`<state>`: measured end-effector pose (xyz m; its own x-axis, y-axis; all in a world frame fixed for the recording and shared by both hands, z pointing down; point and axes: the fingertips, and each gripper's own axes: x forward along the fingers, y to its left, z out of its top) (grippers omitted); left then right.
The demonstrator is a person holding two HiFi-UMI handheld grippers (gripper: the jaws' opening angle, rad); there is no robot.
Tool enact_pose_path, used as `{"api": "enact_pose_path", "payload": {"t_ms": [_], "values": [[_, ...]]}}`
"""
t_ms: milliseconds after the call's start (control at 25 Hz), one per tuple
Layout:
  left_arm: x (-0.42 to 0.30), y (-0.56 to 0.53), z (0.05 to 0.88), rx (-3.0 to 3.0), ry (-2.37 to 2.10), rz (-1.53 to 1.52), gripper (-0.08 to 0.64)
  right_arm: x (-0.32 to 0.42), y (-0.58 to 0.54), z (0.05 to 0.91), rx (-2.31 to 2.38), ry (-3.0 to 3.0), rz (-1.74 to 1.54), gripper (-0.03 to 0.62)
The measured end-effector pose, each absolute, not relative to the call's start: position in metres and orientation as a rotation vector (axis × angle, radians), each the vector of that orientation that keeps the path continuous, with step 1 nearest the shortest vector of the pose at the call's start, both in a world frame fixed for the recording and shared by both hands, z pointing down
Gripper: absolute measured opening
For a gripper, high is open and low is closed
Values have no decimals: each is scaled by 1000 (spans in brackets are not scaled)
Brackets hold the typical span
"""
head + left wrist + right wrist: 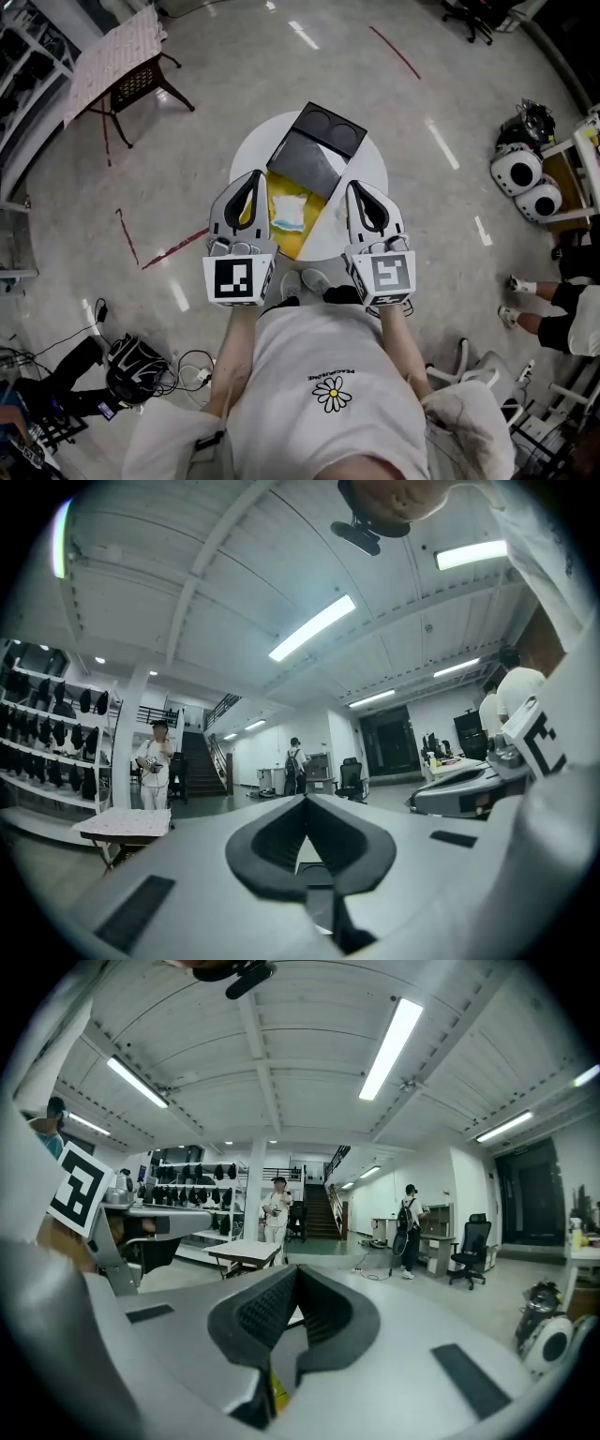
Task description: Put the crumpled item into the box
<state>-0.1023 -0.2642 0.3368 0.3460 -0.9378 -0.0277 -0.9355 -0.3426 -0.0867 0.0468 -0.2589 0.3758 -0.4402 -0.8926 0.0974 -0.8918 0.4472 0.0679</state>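
Observation:
In the head view a crumpled white and pale-blue item [287, 214] lies on a yellow sheet [292, 239] on the round white table [370, 169]. Just behind it stands an open black box [305, 161], its lid [332, 132] tipped back. My left gripper [256, 178] is left of the crumpled item and my right gripper [360, 188] is right of it, both over the table's near edge. Each is shut with nothing between its jaws. Both gripper views look out level across the room. There the left gripper [305, 801] and the right gripper [294, 1271] show their pads meeting.
A small table with a patterned cloth [111, 54] and a chair stand at the far left. White helmet-like shells [527, 184] and a person's legs [553, 302] are at the right. Cables and a black bag [136, 367] lie on the floor at the lower left. People stand far off [277, 1206].

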Motion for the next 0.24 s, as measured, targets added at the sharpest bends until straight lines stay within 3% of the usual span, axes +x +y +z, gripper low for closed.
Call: {"api": "enact_pose_path", "payload": {"t_ms": [240], "values": [[-100, -263, 338, -2511, 1750, -48, 1, 50, -258, 375, 1594, -2565, -4, 3]]}}
